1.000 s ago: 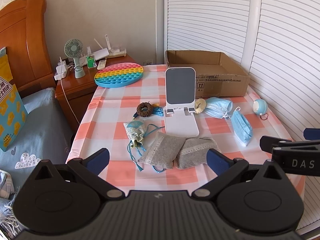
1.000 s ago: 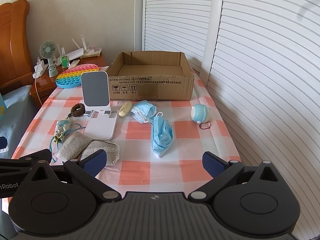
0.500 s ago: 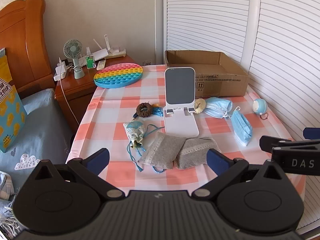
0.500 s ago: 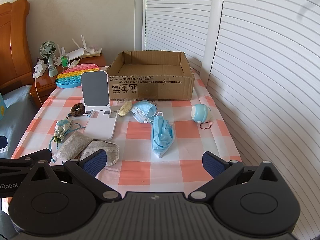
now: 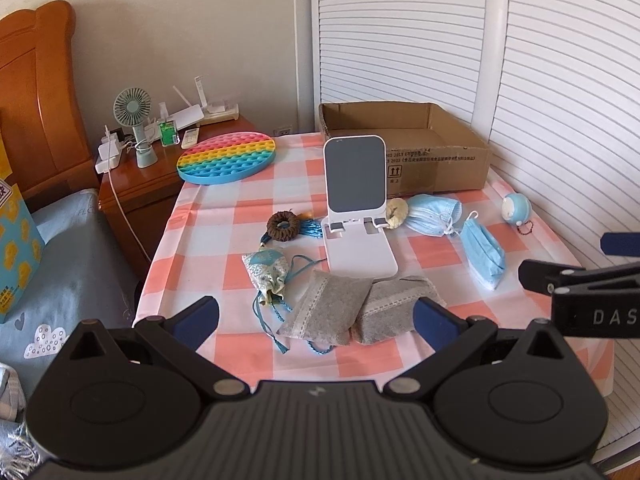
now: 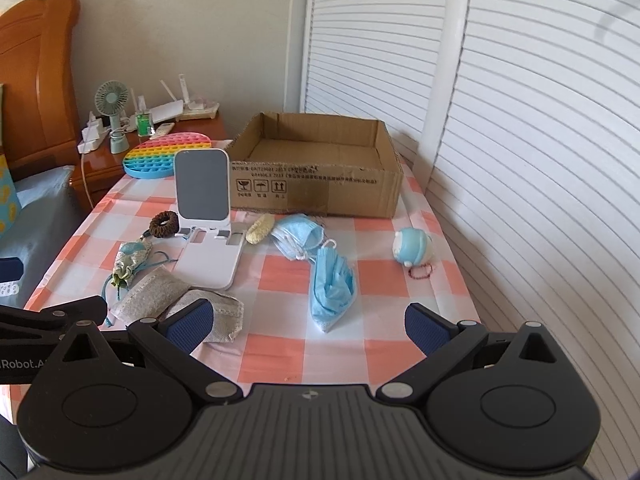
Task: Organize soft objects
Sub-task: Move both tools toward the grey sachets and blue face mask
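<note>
While both tongs gape, gray sachets lie just ahead.

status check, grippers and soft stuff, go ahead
Left gripper open, empty. Right gripper open, empty. Grey pouches, masks on table; cardboard box empty. Phone stand mid-table.

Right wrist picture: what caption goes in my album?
Open right claw faces blue masks, empty cardboard box.

On the worktop, the cardboard box sits at the back, the phone stand before its left corner, two sachets side by side nearest, the drawstring pouch left of them, and two face masks right of the stand.
</note>
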